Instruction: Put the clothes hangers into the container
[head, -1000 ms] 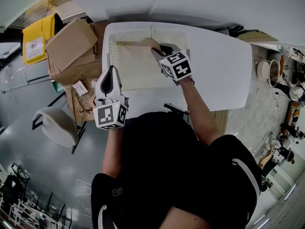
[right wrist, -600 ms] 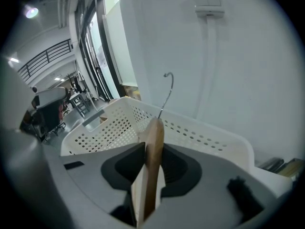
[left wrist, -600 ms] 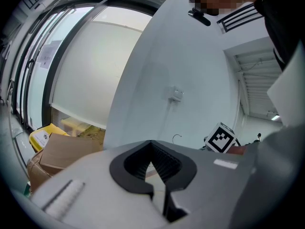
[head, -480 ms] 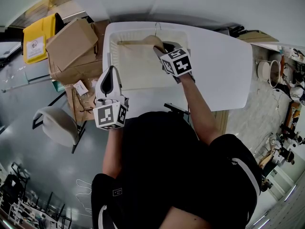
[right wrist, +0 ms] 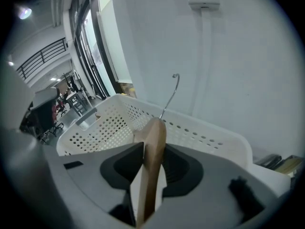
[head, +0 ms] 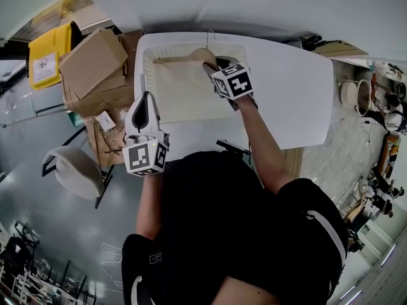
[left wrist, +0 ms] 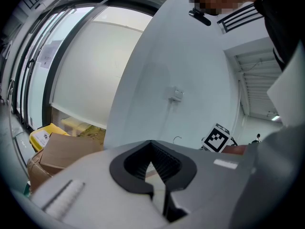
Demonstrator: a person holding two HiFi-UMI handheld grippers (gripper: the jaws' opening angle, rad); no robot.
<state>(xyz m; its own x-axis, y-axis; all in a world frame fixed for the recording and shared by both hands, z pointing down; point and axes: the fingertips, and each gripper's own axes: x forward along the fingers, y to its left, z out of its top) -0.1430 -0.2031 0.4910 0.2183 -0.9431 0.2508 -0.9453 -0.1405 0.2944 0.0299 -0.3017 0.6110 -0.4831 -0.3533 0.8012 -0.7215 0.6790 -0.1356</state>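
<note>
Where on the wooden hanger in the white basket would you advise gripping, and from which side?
Grip the hanger at its thick neck below the wire hook, coming from above on the near side: it stands on edge along the basket's far wall. The right gripper's jaws, just opening, straddle that spot.

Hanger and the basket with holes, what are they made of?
The hanger looks like wood: it is pale tan and smooth, with a dull finish. Its hook looks like thin metal wire, grey and a bit shiny. The basket seems to be plastic: it is plain white, with neat rows of moulded holes in its walls.
</note>
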